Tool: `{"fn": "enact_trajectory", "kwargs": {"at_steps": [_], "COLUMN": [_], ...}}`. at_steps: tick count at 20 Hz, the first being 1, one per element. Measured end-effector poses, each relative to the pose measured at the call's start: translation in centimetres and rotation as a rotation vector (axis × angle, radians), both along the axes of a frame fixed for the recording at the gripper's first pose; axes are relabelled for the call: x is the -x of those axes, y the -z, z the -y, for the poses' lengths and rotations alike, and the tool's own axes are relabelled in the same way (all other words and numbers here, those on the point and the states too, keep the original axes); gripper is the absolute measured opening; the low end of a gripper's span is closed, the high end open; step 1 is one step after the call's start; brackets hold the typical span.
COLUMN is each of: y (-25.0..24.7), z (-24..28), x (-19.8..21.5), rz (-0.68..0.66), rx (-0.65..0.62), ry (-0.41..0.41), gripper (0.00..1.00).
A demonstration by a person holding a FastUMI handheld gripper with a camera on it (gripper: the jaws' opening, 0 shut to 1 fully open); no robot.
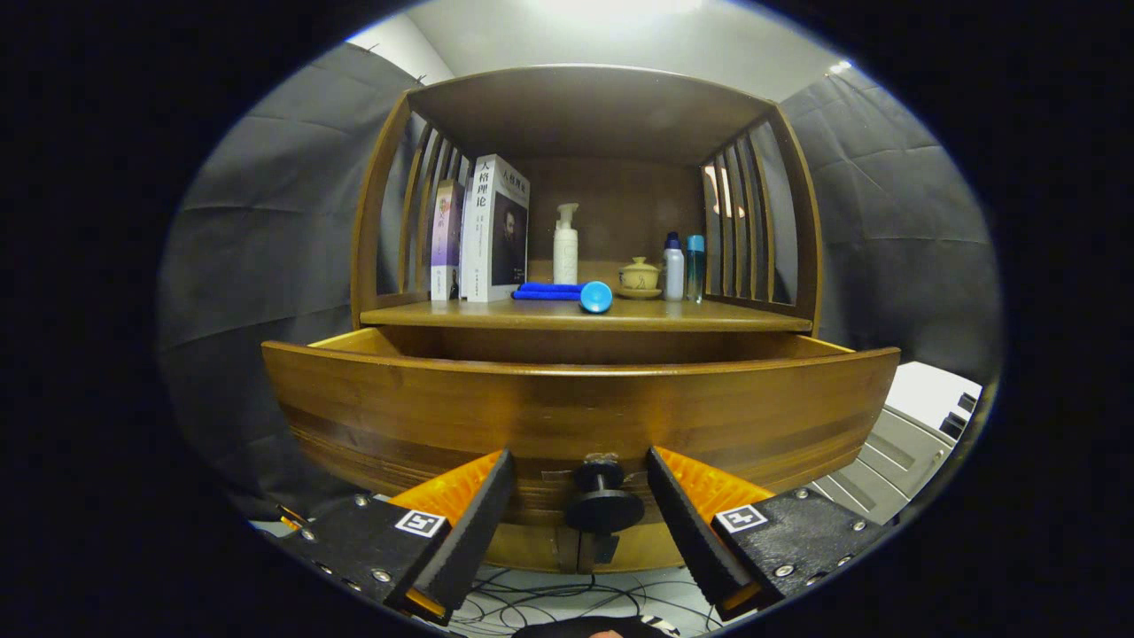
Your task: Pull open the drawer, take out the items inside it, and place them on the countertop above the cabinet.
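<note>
Low in the frame's centre, the gripper is standing with its jaws spread wide, gripping nothing; the round black drawer knob is sitting between the fingers, touching neither; the curved brown wooden drawer is standing pulled out across mid-frame, its inside hidden; on the wooden countertop above, upright books, a white pump bottle and a blue rolled item are resting.
</note>
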State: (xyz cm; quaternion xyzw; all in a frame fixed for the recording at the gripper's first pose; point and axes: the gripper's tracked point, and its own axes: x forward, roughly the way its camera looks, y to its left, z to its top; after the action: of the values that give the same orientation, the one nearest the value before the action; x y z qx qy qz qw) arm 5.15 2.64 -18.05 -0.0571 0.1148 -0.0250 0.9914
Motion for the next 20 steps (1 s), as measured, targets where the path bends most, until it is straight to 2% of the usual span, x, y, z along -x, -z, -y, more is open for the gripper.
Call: {"fn": "enact_trajectory", "kwargs": {"at_steps": [7,20], "y": [0.4,1.2], "z": [-0.3,0.1], "x": [-3.2,-8.7], "rz": [0.009,0.009], "rx": [0.009,0.047], "ry": [0.021,0.007], "gripper": [0.95,0.95]}}
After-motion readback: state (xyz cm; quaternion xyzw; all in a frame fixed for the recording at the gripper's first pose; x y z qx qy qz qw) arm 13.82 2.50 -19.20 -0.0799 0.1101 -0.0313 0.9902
